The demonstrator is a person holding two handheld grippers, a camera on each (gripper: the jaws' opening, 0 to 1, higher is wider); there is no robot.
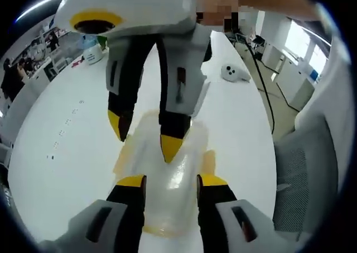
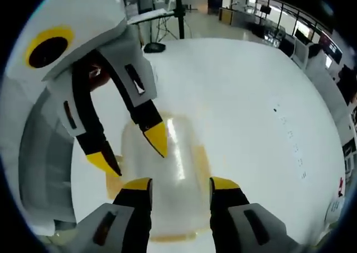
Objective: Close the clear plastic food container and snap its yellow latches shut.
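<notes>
Lying flat on a smooth white table [image 1: 61, 152] is the clear plastic container [image 1: 167, 175], a rounded-corner box with a glossy, faintly milky lid that catches a streak of light. Yellow latches [image 1: 208, 161] fold along its rim, and the one nearest the camera shows as a thin amber strip below the jaws in the left gripper view. The left gripper [image 1: 171, 181] stands over the near end of the lid, its black, yellow-tipped jaws apart with bare lid between them. The right gripper [image 1: 146, 134] comes in from the far side, jaws spread, one yellow tip over the lid and the other beside the container's edge.

In the right gripper view the same container [image 2: 167, 169] sits just ahead of the right gripper [image 2: 181, 183], whose jaws are parted over the lid. The left gripper [image 2: 134, 149] reaches in from the left, also open, one tip on the lid and one past its side latch [image 2: 114, 183].

Wide bare tabletop surrounds the container; a small white device [image 1: 234, 72] lies well apart near the far table edge.
</notes>
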